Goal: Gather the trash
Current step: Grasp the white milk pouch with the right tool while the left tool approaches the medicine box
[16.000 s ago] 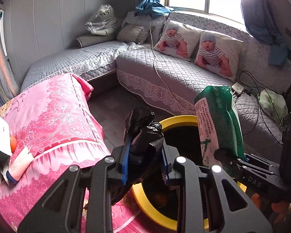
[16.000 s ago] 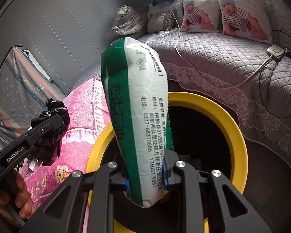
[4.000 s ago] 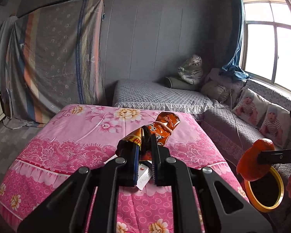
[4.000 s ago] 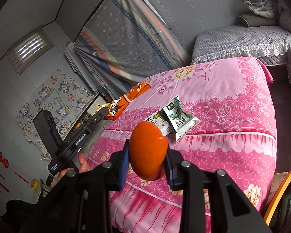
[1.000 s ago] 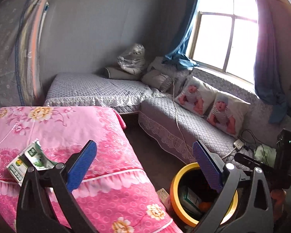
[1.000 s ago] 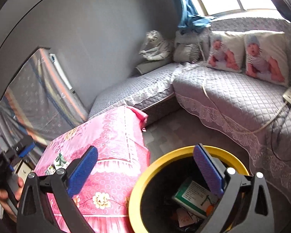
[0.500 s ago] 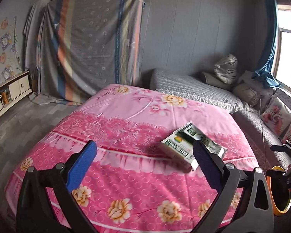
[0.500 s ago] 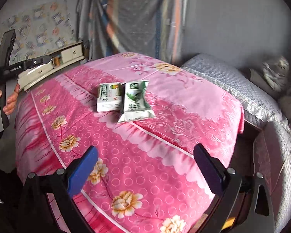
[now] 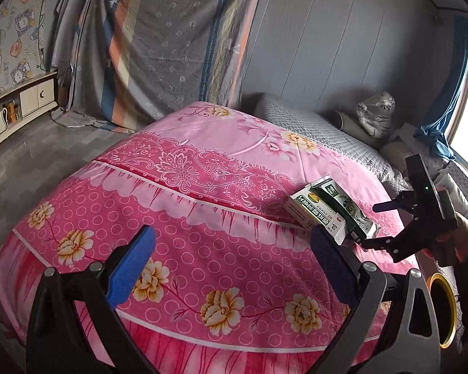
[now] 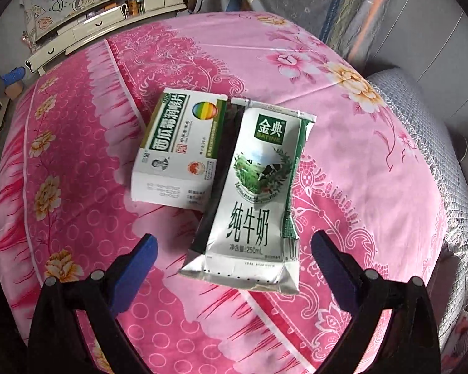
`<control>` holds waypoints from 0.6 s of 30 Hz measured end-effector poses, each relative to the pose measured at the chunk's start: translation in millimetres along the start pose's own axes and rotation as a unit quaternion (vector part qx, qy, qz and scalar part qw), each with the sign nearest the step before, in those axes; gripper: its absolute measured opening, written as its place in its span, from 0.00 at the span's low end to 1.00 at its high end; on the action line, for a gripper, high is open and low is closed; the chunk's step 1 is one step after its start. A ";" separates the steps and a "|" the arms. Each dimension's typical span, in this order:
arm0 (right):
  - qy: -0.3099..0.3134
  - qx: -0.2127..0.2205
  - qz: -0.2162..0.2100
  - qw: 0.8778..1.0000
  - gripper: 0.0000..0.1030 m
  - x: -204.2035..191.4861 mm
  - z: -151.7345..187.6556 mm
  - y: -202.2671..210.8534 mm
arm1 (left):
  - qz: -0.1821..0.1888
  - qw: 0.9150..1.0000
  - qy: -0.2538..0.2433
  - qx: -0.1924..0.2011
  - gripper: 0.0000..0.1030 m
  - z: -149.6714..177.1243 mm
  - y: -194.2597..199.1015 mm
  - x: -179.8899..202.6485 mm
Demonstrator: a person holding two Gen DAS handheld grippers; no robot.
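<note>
Right gripper (image 10: 231,255) held with jaws spread wide just above a milk pouch (image 10: 252,193), pouch laid beside a white carton (image 10: 177,149) on the pink bed (image 10: 343,162), left gripper (image 9: 231,258) likewise released, nothing grasped.

The left gripper (image 9: 231,261) is held wide apart above the near edge of a pink flowered bedspread (image 9: 184,193), with nothing between its blue pads (image 9: 131,265). Farther right on the bedspread, a white and green box (image 9: 316,215) and a milk pouch (image 9: 346,208) are seen lying side by side, touching. Just beside them the right gripper (image 9: 371,226) is held, spread apart, by a hand (image 9: 461,237). A yellow-rimmed bin (image 9: 441,308) is seen on the floor at the right edge.
</note>
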State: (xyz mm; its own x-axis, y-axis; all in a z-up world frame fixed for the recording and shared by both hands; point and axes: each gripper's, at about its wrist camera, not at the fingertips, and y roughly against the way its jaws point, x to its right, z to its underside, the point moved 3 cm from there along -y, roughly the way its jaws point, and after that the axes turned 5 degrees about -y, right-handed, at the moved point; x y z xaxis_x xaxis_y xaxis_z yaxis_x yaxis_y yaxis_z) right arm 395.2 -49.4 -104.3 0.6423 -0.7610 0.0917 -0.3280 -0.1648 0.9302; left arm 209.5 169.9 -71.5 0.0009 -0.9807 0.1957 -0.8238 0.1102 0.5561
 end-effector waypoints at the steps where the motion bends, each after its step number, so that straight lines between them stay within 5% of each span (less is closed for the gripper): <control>1: -0.010 -0.006 -0.005 1.000 0.92 4.2 -2.5 -5.5 | 0.001 1.000 0.001 -0.003 0.92 1.8 -2.3 -2.3; 8: -0.069 -0.053 -0.049 0.995 0.74 17.2 -9.2 -33.5 | -0.001 1.000 0.004 -0.021 0.92 7.3 -8.9 -3.2; 18: -0.180 0.039 -0.095 0.978 0.72 50.0 13.9 15.4 | 0.006 0.996 -0.079 -0.037 0.92 -2.8 -16.0 42.3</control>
State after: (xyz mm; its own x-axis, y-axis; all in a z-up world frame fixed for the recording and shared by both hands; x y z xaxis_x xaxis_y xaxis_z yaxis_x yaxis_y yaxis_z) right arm 412.6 -98.6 -90.4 0.4157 -0.8812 -0.2252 -0.2867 -0.3619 0.8870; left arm 224.2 127.0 -69.9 -0.1018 -0.9919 0.0760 -0.7796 0.1270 0.6132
